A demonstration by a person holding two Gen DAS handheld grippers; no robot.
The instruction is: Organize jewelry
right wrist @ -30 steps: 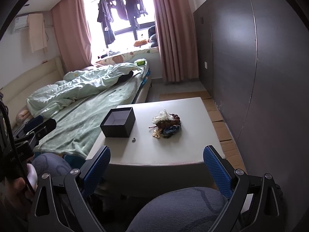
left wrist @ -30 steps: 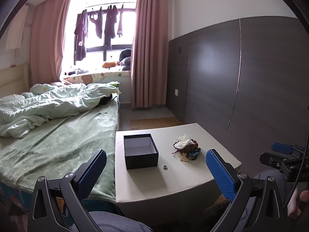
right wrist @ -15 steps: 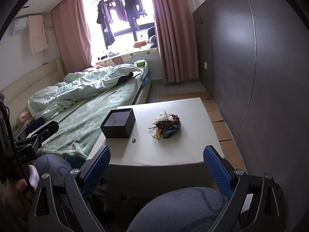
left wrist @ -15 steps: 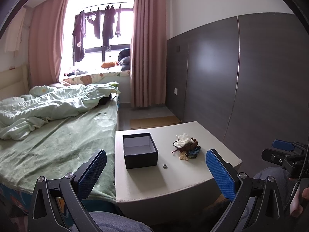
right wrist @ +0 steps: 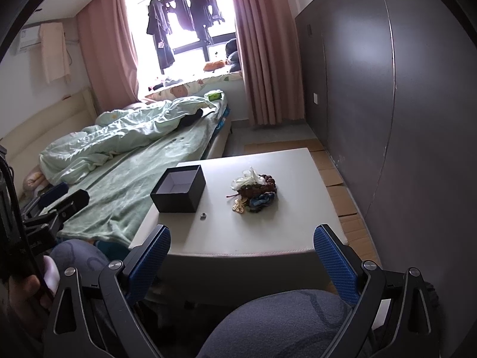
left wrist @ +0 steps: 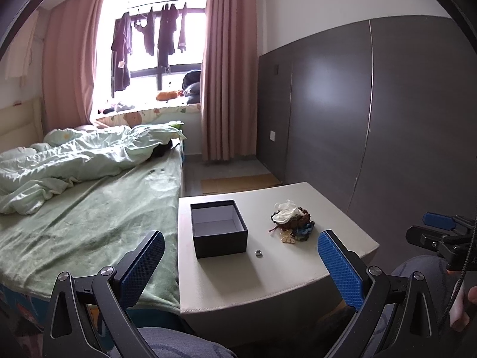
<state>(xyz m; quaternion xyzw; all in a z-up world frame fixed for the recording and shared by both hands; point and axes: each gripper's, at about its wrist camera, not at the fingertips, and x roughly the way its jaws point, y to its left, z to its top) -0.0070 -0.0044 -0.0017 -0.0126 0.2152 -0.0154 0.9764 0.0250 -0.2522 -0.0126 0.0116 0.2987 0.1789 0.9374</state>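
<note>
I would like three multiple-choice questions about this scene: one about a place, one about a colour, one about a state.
1. Where does the small silver ring lie?
A. inside the box
B. on the white table, near the box
C. on the bed

2. What colour is the outside of the square cardboard box?
A. black
B. red
C. green

3. How are the left tongs and right tongs?
A. both open
B. both shut
C. one holds the ring

Answers: B, the ring rests on the tabletop by the box; A, its walls are black; A, wide gaps, nothing held.
</note>
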